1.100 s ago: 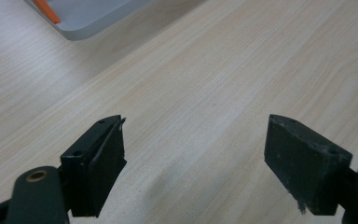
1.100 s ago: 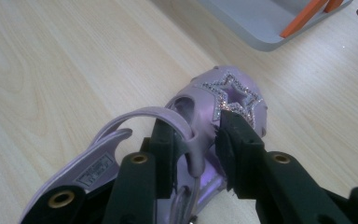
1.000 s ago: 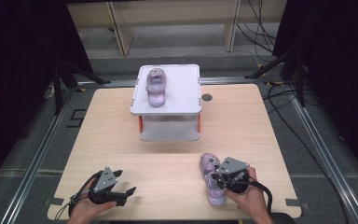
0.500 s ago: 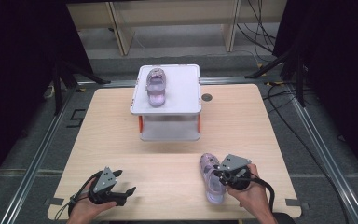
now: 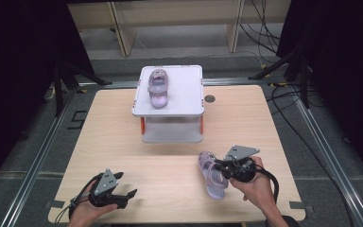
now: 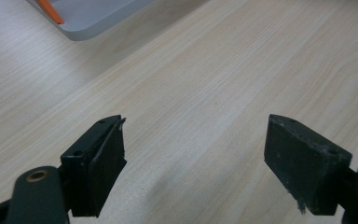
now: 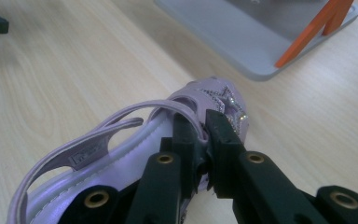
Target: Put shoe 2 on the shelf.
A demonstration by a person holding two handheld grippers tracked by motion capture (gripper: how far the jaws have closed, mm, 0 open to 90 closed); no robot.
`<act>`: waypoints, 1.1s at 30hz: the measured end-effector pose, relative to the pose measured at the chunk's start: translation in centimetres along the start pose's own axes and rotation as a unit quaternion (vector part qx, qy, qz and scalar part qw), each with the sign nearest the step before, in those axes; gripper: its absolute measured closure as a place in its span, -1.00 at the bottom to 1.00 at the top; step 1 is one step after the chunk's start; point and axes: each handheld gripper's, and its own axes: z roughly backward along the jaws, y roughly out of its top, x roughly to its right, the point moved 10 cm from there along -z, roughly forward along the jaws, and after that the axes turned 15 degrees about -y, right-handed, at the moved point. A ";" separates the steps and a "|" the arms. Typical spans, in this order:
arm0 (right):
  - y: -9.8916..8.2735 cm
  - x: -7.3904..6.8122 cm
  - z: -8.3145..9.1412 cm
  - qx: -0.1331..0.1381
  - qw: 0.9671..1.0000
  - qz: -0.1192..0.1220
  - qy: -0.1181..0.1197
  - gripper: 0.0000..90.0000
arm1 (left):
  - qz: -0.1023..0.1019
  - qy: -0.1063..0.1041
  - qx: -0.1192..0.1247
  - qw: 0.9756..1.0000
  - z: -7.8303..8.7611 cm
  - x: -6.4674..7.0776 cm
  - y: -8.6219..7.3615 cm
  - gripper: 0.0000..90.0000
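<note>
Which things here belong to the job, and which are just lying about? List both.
In the job:
- near sandal, clamped in the right tongs
- second sandal
- white stand, which bears it

Lying about:
- left tongs, open over bare table
- dark disc
- cables on the floor

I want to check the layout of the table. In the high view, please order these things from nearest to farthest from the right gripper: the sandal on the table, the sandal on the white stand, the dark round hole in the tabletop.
From the right gripper:
1. Sandal on the table, clamped in its jaws, front right.
2. Dark round hole, farther back, right of the stand.
3. Sandal on the white stand, back centre, farthest.
</note>
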 end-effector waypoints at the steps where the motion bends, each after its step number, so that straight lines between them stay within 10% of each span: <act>1: 0.2 0.0 0.1 -0.001 1.000 -0.002 0.002 0.85 | -0.003 0.000 -0.003 1.000 0.0 -0.1 -0.1 -0.56; 33: 10.0 0.0 3.0 0.082 0.996 0.017 0.032 0.85 | -0.004 0.000 -0.010 1.000 0.1 -0.1 -0.2 -0.56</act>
